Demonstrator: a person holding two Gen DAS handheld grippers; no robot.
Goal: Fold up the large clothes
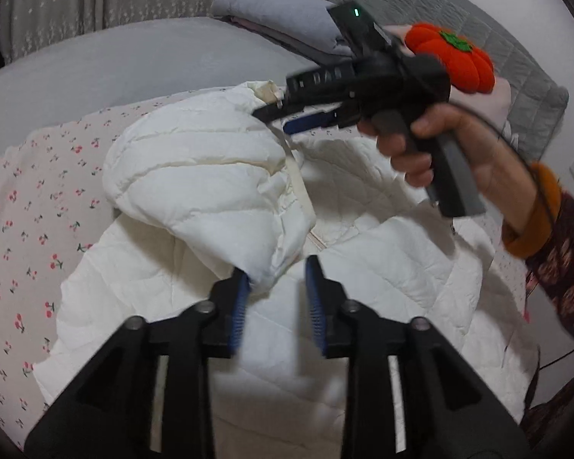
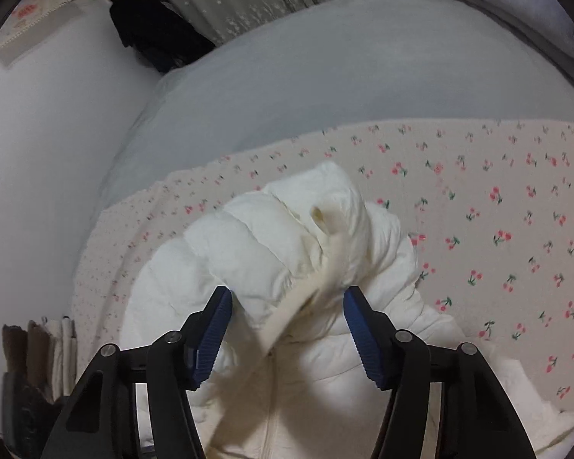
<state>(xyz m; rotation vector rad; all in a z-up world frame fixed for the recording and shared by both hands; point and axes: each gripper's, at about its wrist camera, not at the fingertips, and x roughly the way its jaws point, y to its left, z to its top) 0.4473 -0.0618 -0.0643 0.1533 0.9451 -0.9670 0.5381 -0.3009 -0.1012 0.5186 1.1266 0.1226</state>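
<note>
Evidently mid-fold: white puffer jacket (image 1: 218,176) lies on cherry-print sheet (image 1: 26,206) of the bed, its folded part bunched up toward the sheet's far edge. Risk: puffy fill springs back w/ nothing pinning it, so the fold may flop open or slide off line. Left gripper (image 1: 277,290), pitched down, jaws apart, left pad touching fabric, nothing pinched. Right gripper (image 2: 287,321), also angled down, jaws spread either side of bunched fabric, not pressing. Right hand (image 1: 447,145) wraps the pistol handle.
</note>
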